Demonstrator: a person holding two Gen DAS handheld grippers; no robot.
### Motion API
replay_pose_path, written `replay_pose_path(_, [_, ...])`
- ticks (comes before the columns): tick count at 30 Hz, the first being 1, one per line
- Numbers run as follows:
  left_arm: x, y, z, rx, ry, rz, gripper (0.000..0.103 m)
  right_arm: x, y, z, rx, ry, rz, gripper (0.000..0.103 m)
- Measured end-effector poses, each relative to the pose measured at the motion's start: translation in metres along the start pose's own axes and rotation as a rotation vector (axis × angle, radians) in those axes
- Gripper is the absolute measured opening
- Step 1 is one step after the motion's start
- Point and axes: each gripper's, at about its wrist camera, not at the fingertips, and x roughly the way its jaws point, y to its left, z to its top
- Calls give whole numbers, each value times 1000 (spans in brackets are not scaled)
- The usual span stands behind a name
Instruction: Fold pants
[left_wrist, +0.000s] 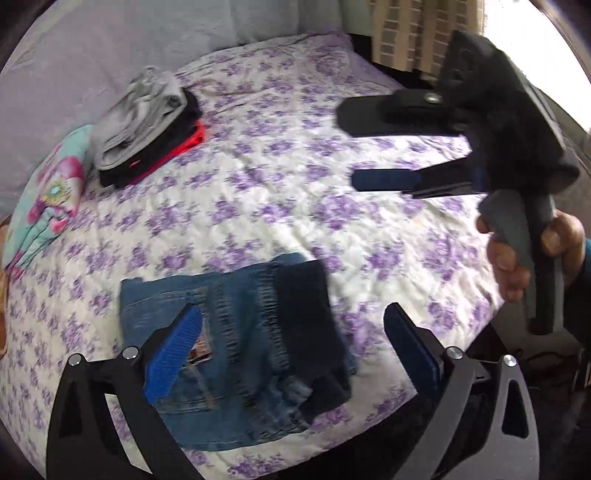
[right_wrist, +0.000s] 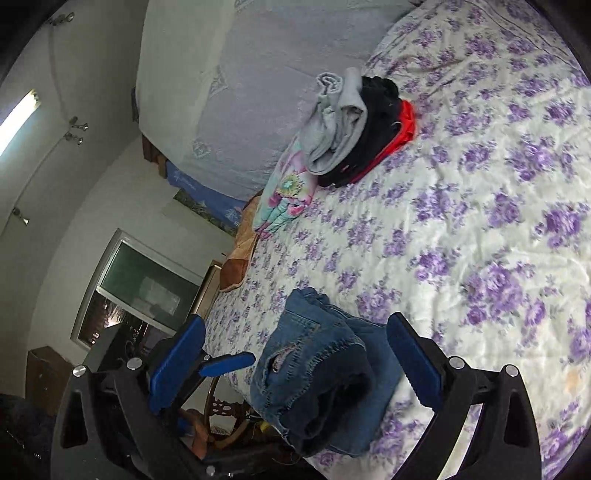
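Folded blue jeans (left_wrist: 236, 350) lie near the front edge of the bed with the purple-flowered sheet (left_wrist: 295, 184). My left gripper (left_wrist: 295, 354) is open, held above the jeans with its jaws on either side, not touching. My right gripper (left_wrist: 351, 151) shows at the right of the left wrist view, open and empty, raised above the sheet. In the right wrist view the jeans (right_wrist: 317, 380) lie between my open right gripper's (right_wrist: 295, 365) jaws, and a blue left fingertip (right_wrist: 227, 363) shows at their left.
A stack of folded grey, black and red clothes (left_wrist: 147, 125) lies at the back left, next to a folded pink and teal garment (left_wrist: 51, 199). A lilac blanket (left_wrist: 92, 48) covers the bed's head. A curtain (left_wrist: 413, 29) hangs at the far right.
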Motion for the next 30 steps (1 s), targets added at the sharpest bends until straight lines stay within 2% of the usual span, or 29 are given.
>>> replay_pose_path(3, [2, 35, -11, -102, 50, 93, 96, 18, 15, 0, -37, 46, 15, 99])
replay_pose_path(5, [2, 57, -19, -167, 57, 115, 96, 30, 24, -3, -36, 68, 51, 99])
replay_pose_path(9, [11, 87, -36, -244, 75, 97, 96, 51, 46, -16, -47, 97, 96, 99])
replay_pose_path(12, [42, 92, -52, -234, 151, 72, 98, 73, 44, -35, 32, 165, 159, 99])
replay_pose_path(13, [51, 94, -58, -240, 165, 60, 98, 81, 34, -45, 70, 186, 140, 99])
replay_pose_path(14, [53, 95, -62, -235, 171, 58, 98, 86, 20, -55, 106, 190, 68, 98])
replay_pose_path(15, [52, 96, -62, -226, 176, 50, 98, 90, 4, -64, 150, 192, 42, 96])
replay_pose_path(17, [44, 99, -61, -209, 161, 20, 98, 81, -7, -72, 223, 120, 81, 95])
replay_pose_path(18, [38, 101, -59, -197, 154, 12, 98, 78, -5, -71, 249, 112, 74, 96])
replay_pose_path(21, [23, 107, -50, -158, 121, 8, 97, 71, 17, -65, 209, 86, 20, 99])
replay_pose_path(26, [12, 113, -42, -103, 100, -16, 97, 61, 38, -65, 171, -7, 28, 99])
replay_pose_path(30, [11, 119, -42, -79, 98, -47, 97, 74, 36, -78, 201, -1, -14, 99])
